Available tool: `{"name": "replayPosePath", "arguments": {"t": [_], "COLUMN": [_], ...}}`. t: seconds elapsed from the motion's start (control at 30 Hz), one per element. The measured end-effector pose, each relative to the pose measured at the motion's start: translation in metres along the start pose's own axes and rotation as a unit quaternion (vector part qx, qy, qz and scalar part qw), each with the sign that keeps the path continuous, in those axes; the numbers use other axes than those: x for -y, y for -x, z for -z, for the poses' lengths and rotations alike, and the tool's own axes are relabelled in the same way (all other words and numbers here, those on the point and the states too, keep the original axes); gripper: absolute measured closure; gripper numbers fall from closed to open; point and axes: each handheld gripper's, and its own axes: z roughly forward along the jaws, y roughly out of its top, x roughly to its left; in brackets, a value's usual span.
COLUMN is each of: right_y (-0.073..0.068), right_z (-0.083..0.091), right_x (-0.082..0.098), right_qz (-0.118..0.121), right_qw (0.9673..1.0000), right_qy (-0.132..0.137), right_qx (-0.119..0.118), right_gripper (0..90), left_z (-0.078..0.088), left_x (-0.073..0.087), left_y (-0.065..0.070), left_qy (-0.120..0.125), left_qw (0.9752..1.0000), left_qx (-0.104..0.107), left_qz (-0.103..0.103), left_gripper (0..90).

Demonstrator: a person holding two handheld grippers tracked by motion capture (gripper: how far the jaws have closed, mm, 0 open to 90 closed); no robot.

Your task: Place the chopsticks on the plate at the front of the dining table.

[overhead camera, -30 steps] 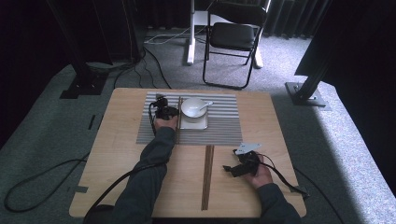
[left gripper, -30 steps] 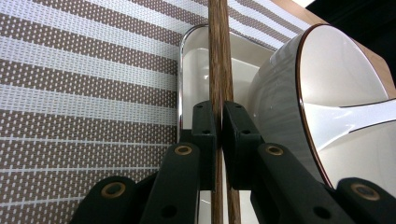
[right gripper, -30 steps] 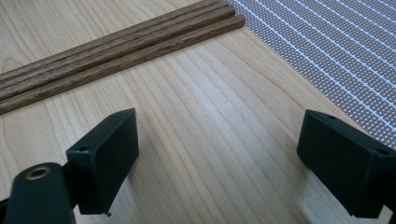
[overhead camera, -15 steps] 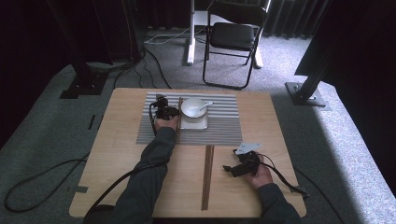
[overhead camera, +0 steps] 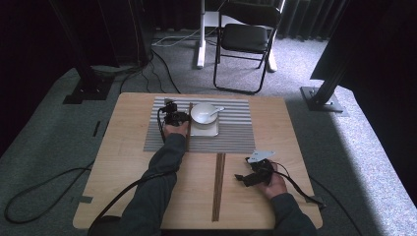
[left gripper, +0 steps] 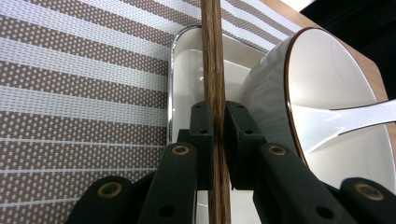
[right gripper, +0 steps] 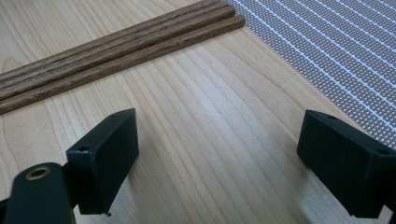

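1. Wooden bench, pale grain, standing on grey carpet. A black folding chair stands beyond its far edge.
2. Striped placemat, grey and white, lies on the far half of the bench.
3. White tray sits on the placemat, with a white bowl on it. A white spoon rests in the bowl, handle out toward the right.
4. Person's forearms enter from the near edge, dark sleeves. The left arm reaches far onto the placemat; the right hand rests on the near right part of the bench.
5. Left claw is over the placemat, just left of the bowl. In the left gripper view the claw has a single brown wooden stick between its pads. The jaws have just been easing apart slightly; the pads sit close against the stick on both sides, still gripping it. The stick runs along the tray's left edge, beside the bowl.
6. Right claw stands wide open on bare wood, holding nothing. Its view shows both pads well apart.
7. Remaining sticks lie bundled side by side on the bench, just left of the right claw, their far ends near the placemat's edge.
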Motion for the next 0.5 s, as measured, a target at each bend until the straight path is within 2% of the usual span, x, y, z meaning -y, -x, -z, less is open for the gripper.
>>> {"name": "replayPosePath", "arguments": {"t": [0.5], "right_y": [0.0], "right_z": [0.0], "right_x": [0.0], "right_qz": [0.0], "right_qw": [1.0], "right_qy": [0.0], "right_qx": [0.0], "right_gripper": [12.0], "left_z": [0.0018], "left_x": [-0.0002], "left_y": [0.0006], "left_qy": [0.002], "left_qw": [1.0], "left_qx": [-0.002], "left_qz": [-0.004], "left_gripper": [78.5]}}
